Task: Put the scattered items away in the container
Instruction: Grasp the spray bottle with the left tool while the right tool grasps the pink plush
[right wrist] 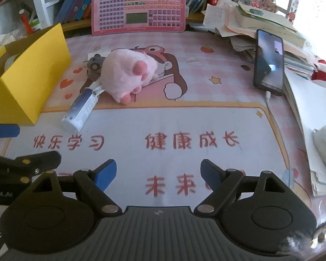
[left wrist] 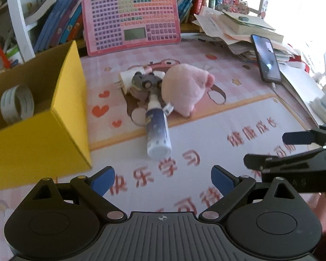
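Both hand-held grippers hang released over the mat, the left hand-held gripper (left wrist: pixel 162 179) and the right hand-held gripper (right wrist: pixel 158 174) gaping with nothing between their blue pads. Ahead of them the spray bottle (left wrist: pixel 157 130) lies on its side on the tabletop (right wrist: pixel 184 117), nozzle tucked into a heap with the pink plush toy (right wrist: pixel 128 74), a small grey toy (left wrist: pixel 144 81) and a white charger (left wrist: pixel 125 78). Left of the heap stands the yellow box (left wrist: pixel 60 130), a tape roll (left wrist: pixel 17 104) already inside. Judging by reach, the bottle looks like the easiest pick: grip it across its body, lift clear of the plush, then carry it over the box rim.
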The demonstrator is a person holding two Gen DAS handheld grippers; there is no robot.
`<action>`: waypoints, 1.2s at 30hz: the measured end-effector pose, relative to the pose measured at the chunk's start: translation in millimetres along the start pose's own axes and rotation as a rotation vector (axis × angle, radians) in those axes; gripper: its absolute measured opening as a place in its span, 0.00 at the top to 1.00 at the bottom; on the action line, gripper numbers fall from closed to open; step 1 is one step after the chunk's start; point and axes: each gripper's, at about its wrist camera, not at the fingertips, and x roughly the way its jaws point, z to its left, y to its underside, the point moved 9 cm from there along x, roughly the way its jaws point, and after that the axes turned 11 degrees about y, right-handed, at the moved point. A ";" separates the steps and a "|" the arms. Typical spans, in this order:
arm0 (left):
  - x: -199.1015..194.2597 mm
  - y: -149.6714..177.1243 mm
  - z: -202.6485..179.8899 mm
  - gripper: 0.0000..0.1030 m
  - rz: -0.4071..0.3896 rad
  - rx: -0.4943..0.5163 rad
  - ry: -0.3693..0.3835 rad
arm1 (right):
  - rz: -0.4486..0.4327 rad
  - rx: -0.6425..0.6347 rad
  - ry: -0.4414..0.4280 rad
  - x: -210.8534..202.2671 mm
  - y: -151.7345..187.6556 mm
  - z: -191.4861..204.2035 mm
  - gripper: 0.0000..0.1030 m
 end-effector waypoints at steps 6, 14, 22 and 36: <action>15.2 -16.2 3.9 0.06 0.011 -0.028 -0.053 | -0.008 -0.003 -0.042 17.1 -23.1 -5.8 0.18; 30.8 -33.9 15.0 0.07 0.010 -0.048 -0.102 | -0.067 0.035 -0.103 33.9 -74.2 -5.3 0.18; 56.8 -48.2 10.9 0.19 0.021 -0.016 -0.143 | -0.064 0.069 -0.231 52.7 -113.9 25.3 0.16; 96.0 -46.3 19.8 0.34 0.106 -0.078 -0.155 | 0.153 0.242 -0.259 122.5 -121.4 39.4 0.09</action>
